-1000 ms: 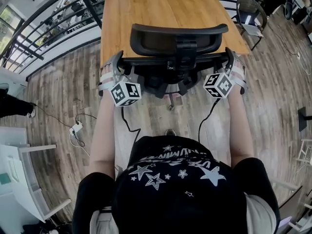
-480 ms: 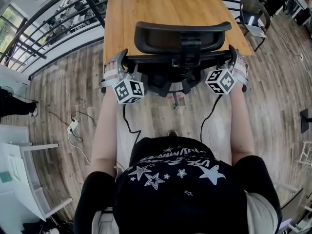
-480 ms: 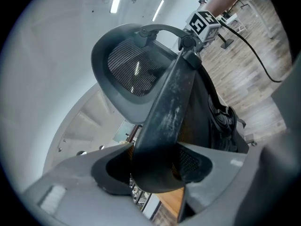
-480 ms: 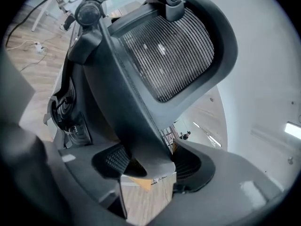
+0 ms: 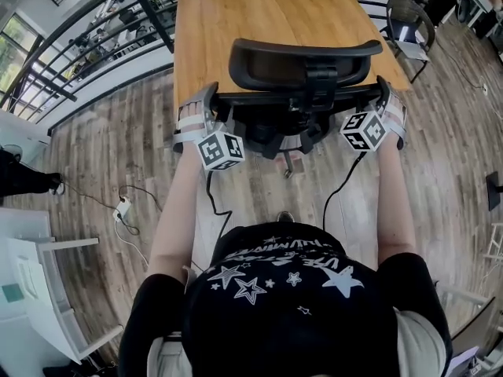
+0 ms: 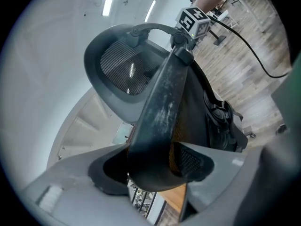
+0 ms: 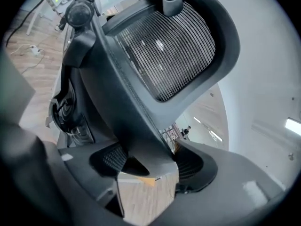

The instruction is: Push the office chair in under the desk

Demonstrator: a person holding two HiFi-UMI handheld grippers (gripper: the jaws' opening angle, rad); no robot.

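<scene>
Both arms reach straight forward, side by side. The left gripper (image 5: 209,100) and right gripper (image 5: 384,93) are nearly level, their jaws just eased wider, each loosely straddling a side edge of the chair back (image 5: 299,95) — pads not pressing.

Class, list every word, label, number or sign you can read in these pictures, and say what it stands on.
Shirt: white lettering above the stars, too warped to read.
Left marker cube and right marker cube: square black-and-white codes, no words.
Nothing else legible appears.
</scene>
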